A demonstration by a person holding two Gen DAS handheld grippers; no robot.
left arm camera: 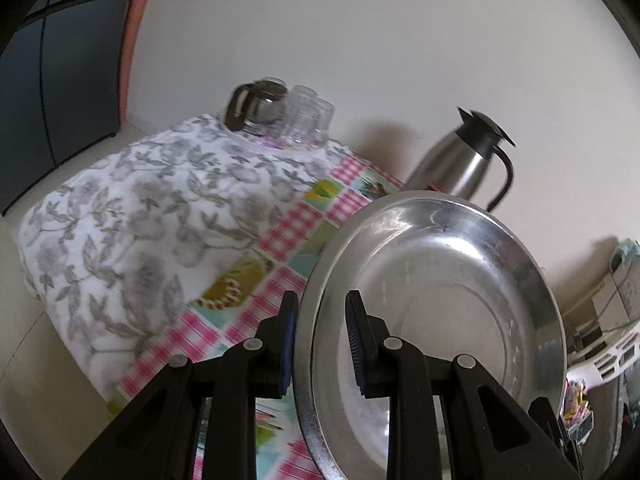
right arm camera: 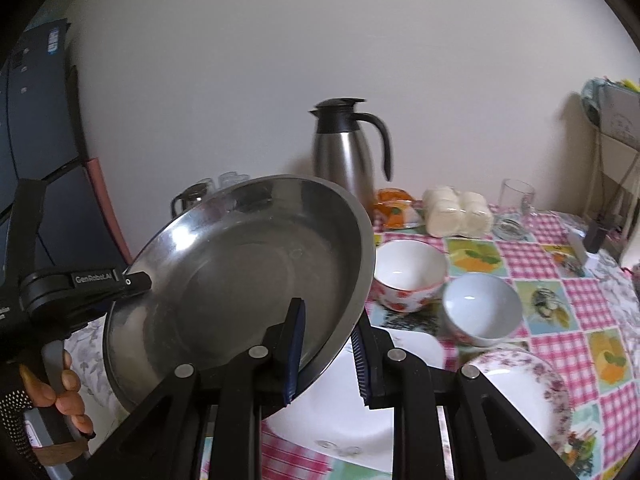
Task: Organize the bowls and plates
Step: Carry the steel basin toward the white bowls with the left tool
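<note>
Right claw [right arm camera: 326, 354] clamped on steel plate [right arm camera: 240, 276] rim, left claw [left arm camera: 320, 344] gripping opposite rim, "GenRobot.AI" on its body.

The table is being viewed downward at close range from each gripper, along its two fingers. The steel plate [left arm camera: 432, 320] and the thermos jug [left arm camera: 464, 156] are being shared by both views, the plate [right arm camera: 240, 280] filling each foreground.

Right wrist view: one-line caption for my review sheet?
Both grippers lift a steel plate above two bowls.
</note>
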